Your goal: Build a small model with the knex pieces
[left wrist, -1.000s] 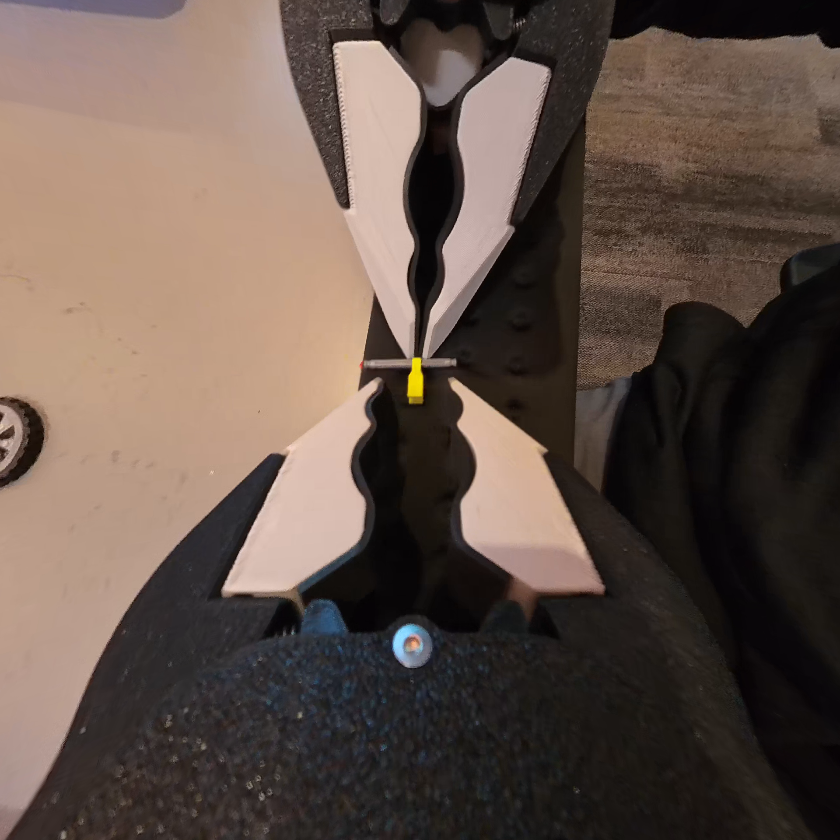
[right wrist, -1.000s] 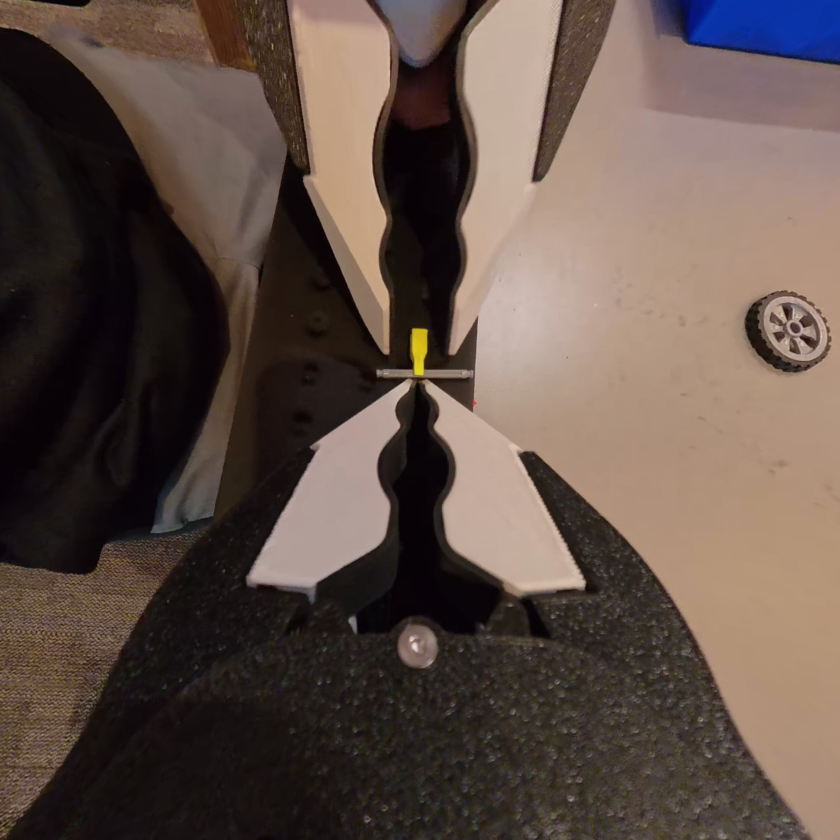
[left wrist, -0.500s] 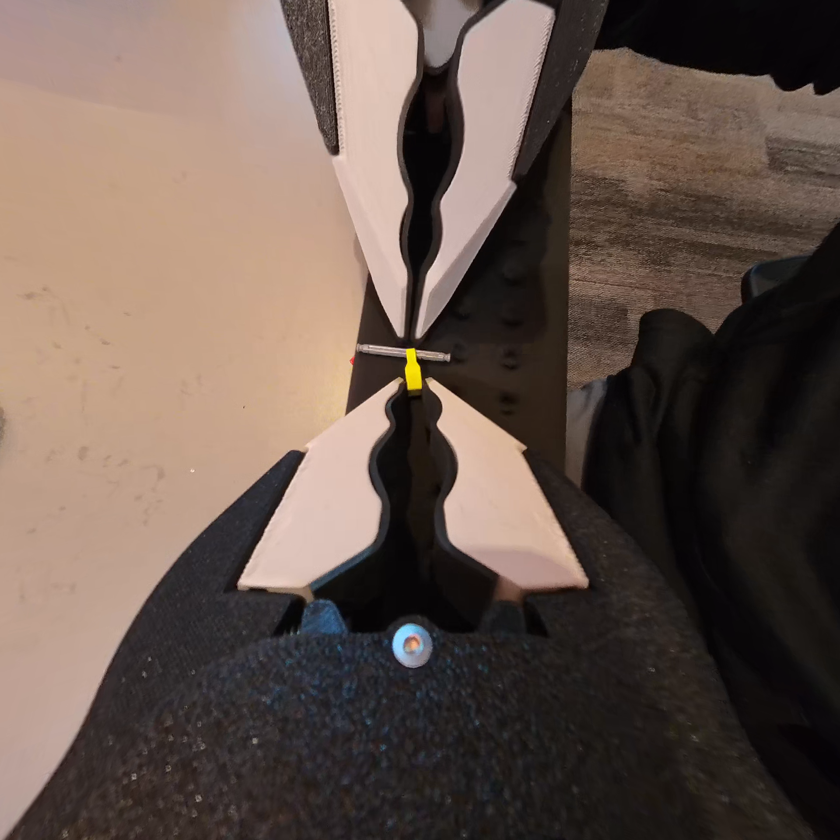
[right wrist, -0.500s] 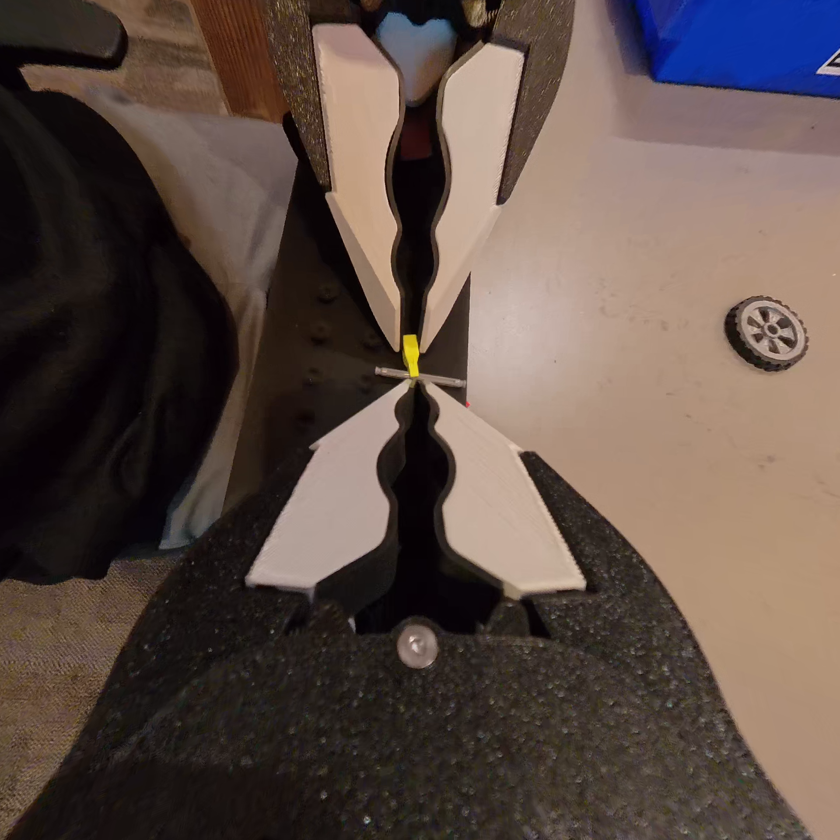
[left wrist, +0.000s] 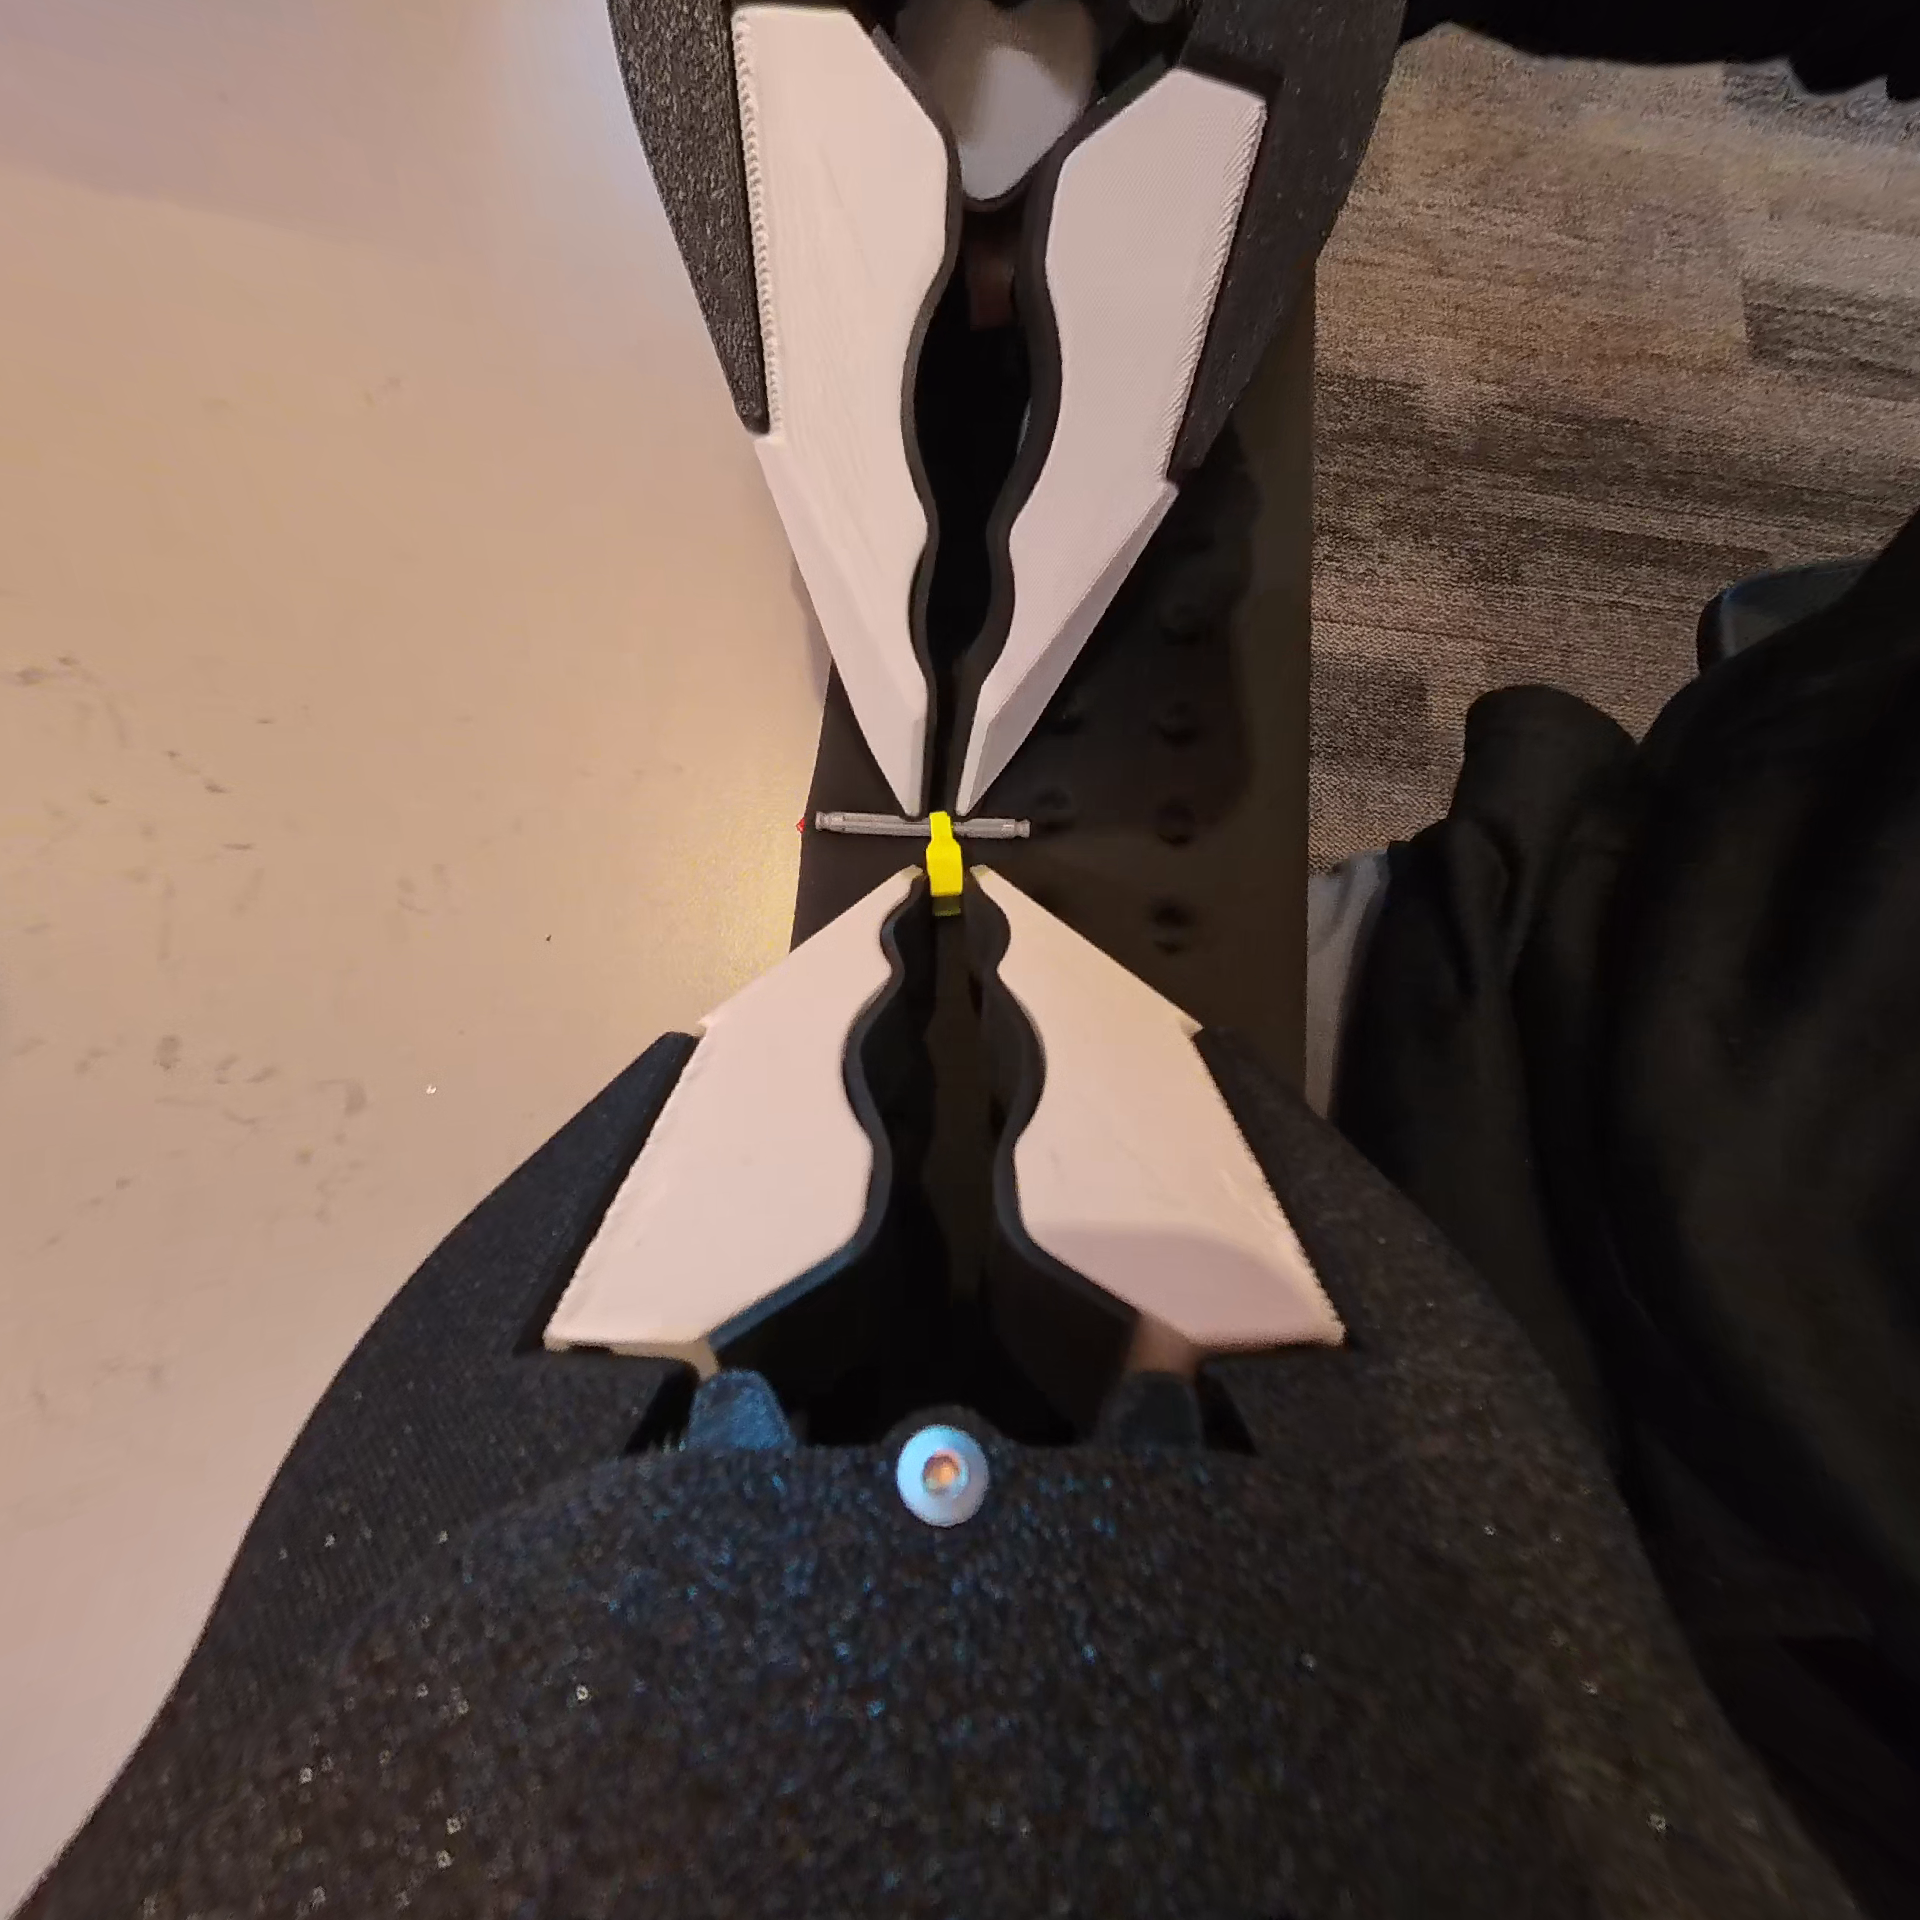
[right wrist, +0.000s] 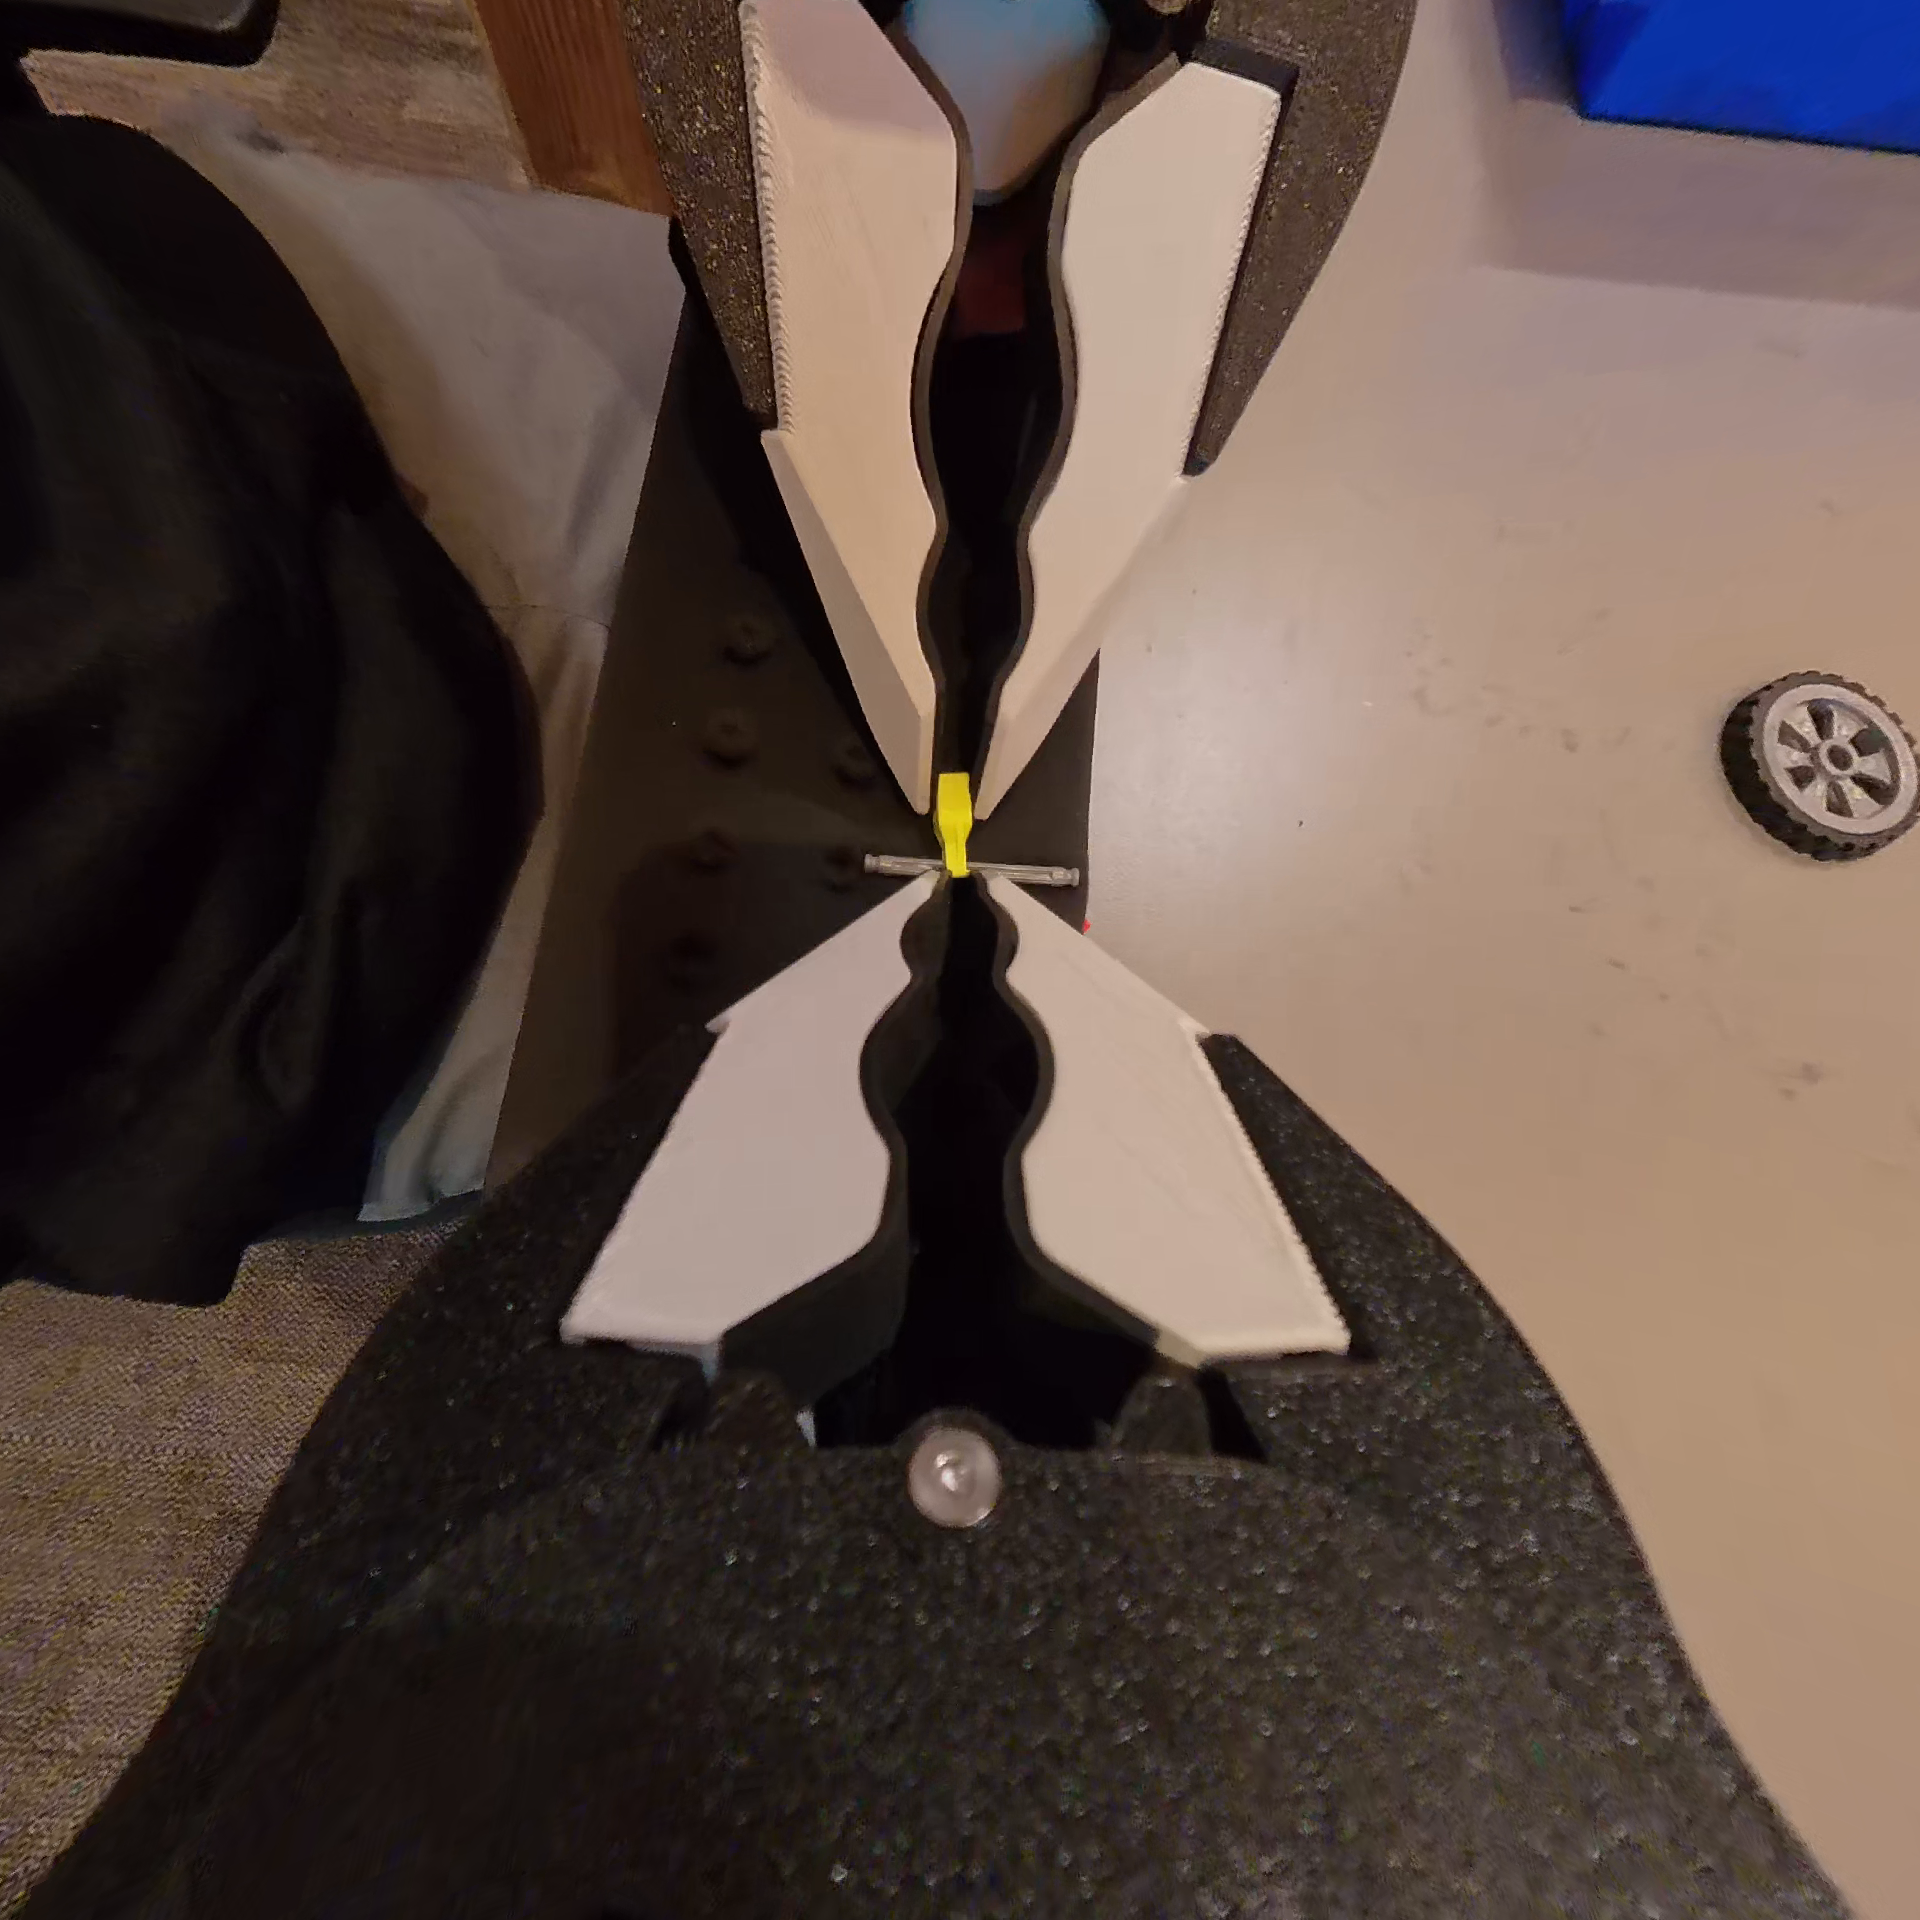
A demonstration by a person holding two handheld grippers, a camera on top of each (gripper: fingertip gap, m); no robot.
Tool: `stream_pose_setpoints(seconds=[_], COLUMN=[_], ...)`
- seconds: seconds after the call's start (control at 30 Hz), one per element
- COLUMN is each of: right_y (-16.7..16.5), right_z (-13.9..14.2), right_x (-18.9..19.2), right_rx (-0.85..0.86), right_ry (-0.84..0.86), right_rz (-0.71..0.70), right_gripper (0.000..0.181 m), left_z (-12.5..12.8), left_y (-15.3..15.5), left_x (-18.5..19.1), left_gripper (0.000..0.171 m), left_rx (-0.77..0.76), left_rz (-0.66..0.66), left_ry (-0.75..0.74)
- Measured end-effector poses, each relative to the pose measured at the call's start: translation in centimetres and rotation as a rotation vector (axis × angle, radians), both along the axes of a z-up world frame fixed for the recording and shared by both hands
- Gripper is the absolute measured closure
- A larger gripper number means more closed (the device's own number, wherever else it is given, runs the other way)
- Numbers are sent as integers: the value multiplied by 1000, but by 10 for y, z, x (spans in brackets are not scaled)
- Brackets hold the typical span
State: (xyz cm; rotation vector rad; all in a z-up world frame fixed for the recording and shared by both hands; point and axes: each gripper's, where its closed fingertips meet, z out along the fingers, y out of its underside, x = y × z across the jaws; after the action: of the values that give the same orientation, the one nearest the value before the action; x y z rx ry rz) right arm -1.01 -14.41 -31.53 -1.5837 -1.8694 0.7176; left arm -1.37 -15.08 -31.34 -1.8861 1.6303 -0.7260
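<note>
My two grippers meet tip to tip above a black studded plate (left wrist: 1195, 852). A thin grey axle (left wrist: 873, 825) lies crosswise between them, with a small yellow piece (left wrist: 943, 864) on its middle. My left gripper (left wrist: 945, 881) is shut on the yellow piece. My right gripper (right wrist: 958, 881) is shut on the grey axle (right wrist: 1023, 875) next to the yellow piece (right wrist: 951, 816). In the left wrist view the right gripper (left wrist: 943, 805) comes in from the top. In the right wrist view the left gripper (right wrist: 953, 802) does the same.
The beige table (left wrist: 364, 623) also shows in the right wrist view (right wrist: 1455, 623). A small grey wheel with a black tyre (right wrist: 1818, 764) lies on it, with a blue box (right wrist: 1745, 62) at the far edge. A person's dark clothing (left wrist: 1662, 1143) and grey carpet (left wrist: 1610, 312) lie beside the plate. Only a small space, under 4 cm, lies between the two pairs of fingers.
My left gripper was open one second ago and has shut on the yellow piece. The right gripper has stayed shut on the axle. The wheel has left the left wrist view.
</note>
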Motion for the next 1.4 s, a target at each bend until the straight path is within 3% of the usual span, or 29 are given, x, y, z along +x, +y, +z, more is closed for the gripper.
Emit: stream_pose_setpoints(seconds=[0.43,0.6,0.77,0.9,1.03,1.23,1.4], right_y=[1,9,14,20,27,49,90], right_z=[1,24,41,38,35,10,6], right_x=[-2,0,-2,0,3,3,-6], right_rx=[34,28,-15,-3,-9,115,114], right_ry=[19,143,239,226,202,30,-1], right_rz=[19,-57,-96,-141,-173,-206,-258], right_gripper=[181,166,156,153,153,155,155], left_z=[0,26,43,45,49,31,24], left_y=[1,13,19,26,34,57,76], left_x=[0,-2,-3,-8,-15,-40,-48], left_gripper=[169,169,168,168,168,168,168], left_rx=[5,3,23,47,-45,28,11], left_rz=[7,91,92,109,138,190,199], left_ry=[-1,-172,-278,-279,-321,-183,-157])
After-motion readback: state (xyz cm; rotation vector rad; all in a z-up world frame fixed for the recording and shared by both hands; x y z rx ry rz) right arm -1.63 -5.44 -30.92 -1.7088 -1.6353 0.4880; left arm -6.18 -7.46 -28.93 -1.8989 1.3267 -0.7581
